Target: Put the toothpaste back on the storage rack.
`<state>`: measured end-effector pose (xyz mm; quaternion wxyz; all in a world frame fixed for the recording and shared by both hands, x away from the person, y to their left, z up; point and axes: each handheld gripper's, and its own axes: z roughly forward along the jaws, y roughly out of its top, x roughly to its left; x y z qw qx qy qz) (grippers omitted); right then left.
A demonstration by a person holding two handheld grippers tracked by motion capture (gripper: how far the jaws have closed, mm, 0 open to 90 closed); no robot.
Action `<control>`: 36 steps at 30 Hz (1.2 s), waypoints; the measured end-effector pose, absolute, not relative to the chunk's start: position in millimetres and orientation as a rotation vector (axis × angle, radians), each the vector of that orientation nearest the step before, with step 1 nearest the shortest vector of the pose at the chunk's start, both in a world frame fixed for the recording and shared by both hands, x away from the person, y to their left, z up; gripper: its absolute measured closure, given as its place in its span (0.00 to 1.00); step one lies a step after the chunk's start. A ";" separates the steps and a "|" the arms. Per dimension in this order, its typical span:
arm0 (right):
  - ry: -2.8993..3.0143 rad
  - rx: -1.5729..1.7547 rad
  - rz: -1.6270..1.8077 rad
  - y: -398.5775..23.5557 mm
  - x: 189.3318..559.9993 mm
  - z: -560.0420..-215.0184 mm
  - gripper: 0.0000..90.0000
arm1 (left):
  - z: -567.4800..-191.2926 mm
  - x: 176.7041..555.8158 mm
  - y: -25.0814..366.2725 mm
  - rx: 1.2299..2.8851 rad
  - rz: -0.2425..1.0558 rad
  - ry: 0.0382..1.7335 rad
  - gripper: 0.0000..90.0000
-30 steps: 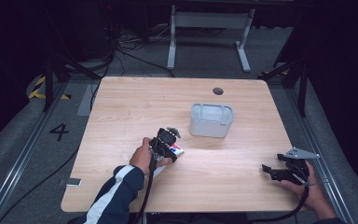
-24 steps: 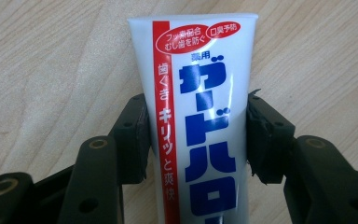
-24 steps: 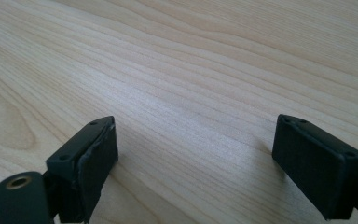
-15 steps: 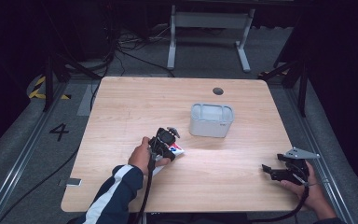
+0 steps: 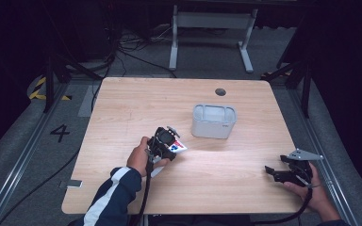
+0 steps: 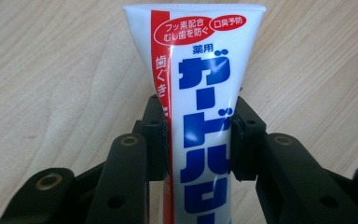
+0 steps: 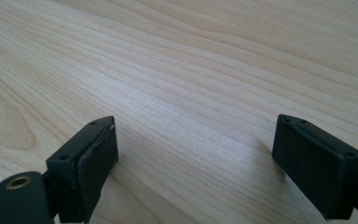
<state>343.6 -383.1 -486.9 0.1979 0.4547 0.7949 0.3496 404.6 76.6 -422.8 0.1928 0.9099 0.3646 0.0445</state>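
Near the middle of the bench, a little toward the near edge and left of centre: left gripper (image 5: 169, 147), jaws clamped on a toothpaste tube (image 6: 200, 93) across its body, pads pressing both sides, flat crimped end pointing away past the fingertips. White tube with a red stripe and blue lettering, tilted up slightly off the wood in the high view (image 5: 178, 147); hard to say whether its far end touches the bench (image 5: 122, 108).

Just beyond and to the right, toward the far edge: a small grey bin (image 5: 214, 121), open at the top, apart from the tube. Probably the destination, judging from the pose.

To carry well: keep the squeeze moderate, since a soft tube bulges and slips under hard pressure; lift clear of the wood before travelling; approach the bin from above with the long axis tipped downward, so the tube clears the rim without catching; release only once most of the length sits inside the walls.

Far right, near the near right corner: right gripper (image 5: 283, 173), jaws spread wide apart over bare wood (image 7: 191, 116), holding nothing. Best left there, or brought over to steady the bin if it looks likely to slide.
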 end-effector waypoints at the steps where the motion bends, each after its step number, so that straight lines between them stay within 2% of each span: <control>1: 2.225 1.272 0.978 -383.1 343.6 -486.9 0.16 | -422.8 404.6 76.6 2.553 0.125 1.023 0.73; 18: 2.225 1.272 0.978 -383.2 343.6 -486.9 0.16 | -404.3 403.5 90.5 2.410 0.161 0.985 0.74; 25: 2.225 1.273 0.978 -383.1 343.6 -486.9 0.16 | -395.5 404.0 103.1 2.295 0.177 0.993 0.74; 29: 2.226 1.272 0.979 -383.2 343.7 -486.9 0.16 | -391.0 402.8 105.3 2.299 0.183 0.967 0.75; 36: 2.226 1.272 0.978 -383.2 343.6 -486.9 0.16 | -377.5 400.9 109.5 2.228 0.267 0.951 0.74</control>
